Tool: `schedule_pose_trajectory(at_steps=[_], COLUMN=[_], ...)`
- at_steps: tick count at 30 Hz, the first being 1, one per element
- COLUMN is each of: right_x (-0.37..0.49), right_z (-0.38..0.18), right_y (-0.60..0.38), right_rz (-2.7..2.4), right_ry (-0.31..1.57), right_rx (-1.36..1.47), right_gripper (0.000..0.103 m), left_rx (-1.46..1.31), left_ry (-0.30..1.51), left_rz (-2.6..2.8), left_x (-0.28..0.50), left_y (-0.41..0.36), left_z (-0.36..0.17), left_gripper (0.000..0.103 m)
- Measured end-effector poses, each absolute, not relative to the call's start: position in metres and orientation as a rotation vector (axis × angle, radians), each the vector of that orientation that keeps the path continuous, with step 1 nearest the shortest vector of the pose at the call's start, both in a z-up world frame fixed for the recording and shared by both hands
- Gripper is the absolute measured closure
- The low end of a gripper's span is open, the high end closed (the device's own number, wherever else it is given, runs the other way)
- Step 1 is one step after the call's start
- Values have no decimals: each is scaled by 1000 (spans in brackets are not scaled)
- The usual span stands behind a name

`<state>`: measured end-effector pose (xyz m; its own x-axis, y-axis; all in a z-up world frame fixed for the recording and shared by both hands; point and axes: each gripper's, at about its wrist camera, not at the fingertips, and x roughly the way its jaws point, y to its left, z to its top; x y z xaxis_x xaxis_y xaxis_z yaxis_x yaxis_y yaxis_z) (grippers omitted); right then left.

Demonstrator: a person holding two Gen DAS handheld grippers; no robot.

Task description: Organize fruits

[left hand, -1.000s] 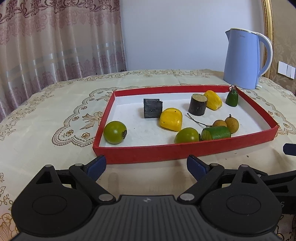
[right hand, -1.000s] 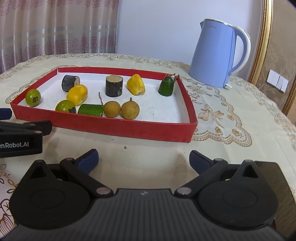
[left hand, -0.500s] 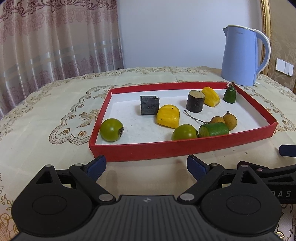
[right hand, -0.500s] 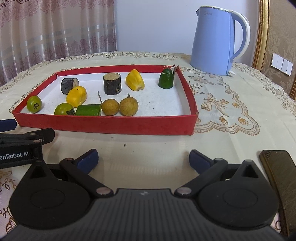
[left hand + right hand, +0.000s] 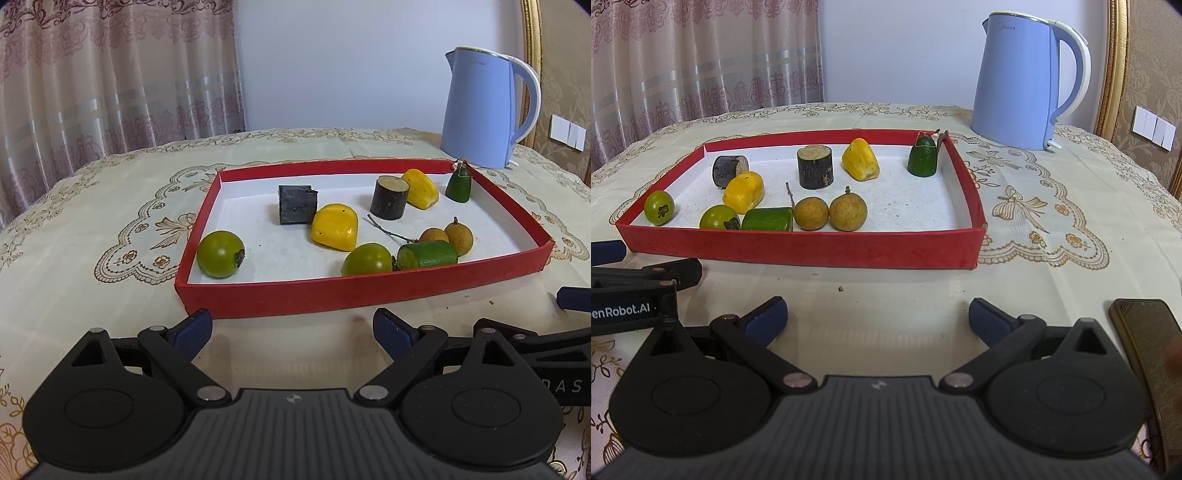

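Observation:
A shallow red tray [image 5: 362, 291] [image 5: 798, 248] with a white floor sits on the table and holds several fruits. Among them are two round green fruits [image 5: 220, 253] [image 5: 366, 259], two yellow pieces [image 5: 335, 227] [image 5: 420, 187], two dark cane chunks [image 5: 296, 204] [image 5: 389, 197], two green pieces [image 5: 428, 254] [image 5: 458, 183] and two brown longans [image 5: 811, 213] [image 5: 848, 212]. My left gripper [image 5: 291, 330] stands open just before the tray's near wall, with nothing between its fingers. My right gripper [image 5: 877, 317] is open too, over bare cloth in front of the tray.
A pale blue electric kettle [image 5: 484, 110] [image 5: 1023, 85] stands behind the tray's far right corner. A dark phone [image 5: 1148, 343] lies at the right edge of the right wrist view. The embroidered tablecloth [image 5: 92, 229] covers the table; curtains hang at the back left.
Both views shifted and levelled slightly over the second, and the phone came into the right wrist view. The fruits stayed where they were and both grippers stayed open.

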<state>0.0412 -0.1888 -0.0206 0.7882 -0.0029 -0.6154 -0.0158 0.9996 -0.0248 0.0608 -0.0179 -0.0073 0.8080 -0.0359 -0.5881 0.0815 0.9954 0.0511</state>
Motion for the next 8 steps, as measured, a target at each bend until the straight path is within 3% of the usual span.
schedule_pose_trajectory(at_steps=[8], right_x=[41], right_z=[-21], right_y=[-189], right_rz=[7], right_ry=[663], right_rx=[-29], right_gripper=[0], left_rx=[56], left_ry=[631], left_rz=[-71], left_x=[61], left_y=[-15], left_z=[-8], left_gripper=[8])
